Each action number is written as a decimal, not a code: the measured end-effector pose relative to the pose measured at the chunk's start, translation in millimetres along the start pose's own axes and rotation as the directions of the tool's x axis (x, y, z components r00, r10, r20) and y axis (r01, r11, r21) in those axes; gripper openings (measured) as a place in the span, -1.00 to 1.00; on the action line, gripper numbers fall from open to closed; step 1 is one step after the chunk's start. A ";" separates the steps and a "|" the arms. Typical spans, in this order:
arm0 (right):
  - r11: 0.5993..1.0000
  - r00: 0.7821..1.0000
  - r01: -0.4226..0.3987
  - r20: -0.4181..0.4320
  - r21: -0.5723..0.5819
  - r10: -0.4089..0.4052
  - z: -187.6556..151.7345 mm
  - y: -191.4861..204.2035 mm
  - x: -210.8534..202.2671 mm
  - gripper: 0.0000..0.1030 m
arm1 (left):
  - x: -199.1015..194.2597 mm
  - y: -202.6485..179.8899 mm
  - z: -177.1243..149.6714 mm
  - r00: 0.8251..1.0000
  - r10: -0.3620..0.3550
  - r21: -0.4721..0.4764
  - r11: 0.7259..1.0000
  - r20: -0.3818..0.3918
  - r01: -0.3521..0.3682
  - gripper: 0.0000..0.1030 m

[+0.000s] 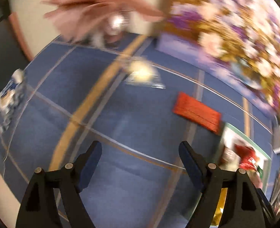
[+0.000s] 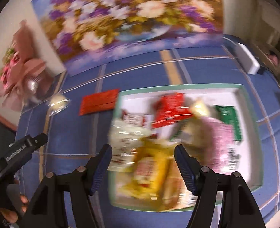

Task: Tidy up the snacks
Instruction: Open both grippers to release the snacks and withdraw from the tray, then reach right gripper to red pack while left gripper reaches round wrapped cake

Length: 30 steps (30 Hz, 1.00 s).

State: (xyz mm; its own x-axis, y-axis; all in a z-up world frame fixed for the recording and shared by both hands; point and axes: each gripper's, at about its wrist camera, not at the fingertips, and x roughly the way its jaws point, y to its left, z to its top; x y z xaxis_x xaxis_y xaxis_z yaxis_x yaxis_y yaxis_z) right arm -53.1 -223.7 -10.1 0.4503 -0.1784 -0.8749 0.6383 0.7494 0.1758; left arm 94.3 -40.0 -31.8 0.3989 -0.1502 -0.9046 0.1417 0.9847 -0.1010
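Both grippers hang with fingers spread wide and nothing between them. Under the left gripper [image 1: 140,152] lies bare blue checked cloth on the table [image 1: 105,117], with a flat red packet [image 1: 197,112] farther ahead and a small clear-wrapped pale snack [image 1: 141,72] beyond it. The right gripper [image 2: 142,154] sits above a white tray with a green rim [image 2: 181,86], heaped with blurred snack packets: a yellow one [image 2: 149,172], a red one [image 2: 170,108], pink [image 2: 221,140], green [image 2: 229,119].

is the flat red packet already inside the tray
No, the flat red packet lies on the blue tablecloth, just outside the left rim of the tray.
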 end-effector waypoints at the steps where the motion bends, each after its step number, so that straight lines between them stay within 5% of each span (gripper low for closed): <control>1: 1.000 1.000 -0.008 -0.001 -0.013 0.008 -1.6 7.6 2.0 0.51 | 0.5 8.4 0.2 1.000 0.012 -0.015 1.000 0.003 -0.012 0.63; 12: 0.995 0.999 -0.033 -0.025 -0.089 0.031 -14.3 62.5 21.5 0.65 | 7.0 51.8 8.4 0.999 0.053 -0.091 0.995 0.009 -0.052 0.75; 26: 0.997 1.000 -0.010 -0.030 -0.081 0.008 -12.8 54.7 26.9 0.77 | 9.0 51.3 7.0 0.998 0.064 -0.093 0.994 0.008 -0.063 0.95; 30: 0.997 1.000 -0.015 -0.005 -0.078 0.015 -12.0 51.7 24.9 1.00 | 10.3 51.2 6.7 0.997 0.076 -0.087 0.993 0.008 -0.075 0.99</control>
State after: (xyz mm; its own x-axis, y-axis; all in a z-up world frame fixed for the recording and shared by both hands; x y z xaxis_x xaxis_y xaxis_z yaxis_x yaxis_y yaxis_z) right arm -16.4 -181.7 -28.2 0.4563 -0.1638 -0.8746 0.5806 0.7996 0.1532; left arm 111.7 8.2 -43.5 0.4159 -0.0759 -0.9062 0.0325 0.9971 -0.0686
